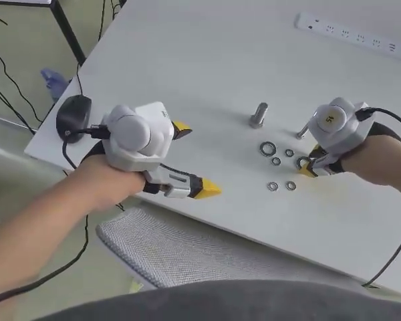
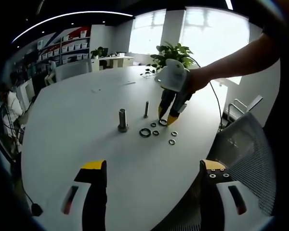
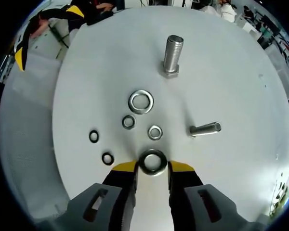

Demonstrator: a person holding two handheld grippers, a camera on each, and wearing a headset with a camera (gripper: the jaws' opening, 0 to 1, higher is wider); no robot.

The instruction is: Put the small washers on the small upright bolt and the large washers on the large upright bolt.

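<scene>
The large upright bolt (image 1: 258, 115) (image 3: 172, 55) and the thin small bolt (image 1: 302, 132) (image 3: 205, 129) stand on the white table (image 1: 207, 60). One large washer (image 3: 141, 101) and several small washers (image 3: 128, 121) lie flat in front of them. A second large washer (image 3: 152, 161) lies on the table with my right gripper (image 1: 306, 165) (image 3: 153, 167) pressed against its two sides. My left gripper (image 1: 199, 159) (image 2: 153, 166) hovers open over the near table edge, well left of the bolts, holding nothing.
A white power strip (image 1: 351, 35) lies at the far right of the table. A black mouse (image 1: 73, 114) sits at the left edge. A grey mesh chair (image 1: 174, 251) is just below the near edge.
</scene>
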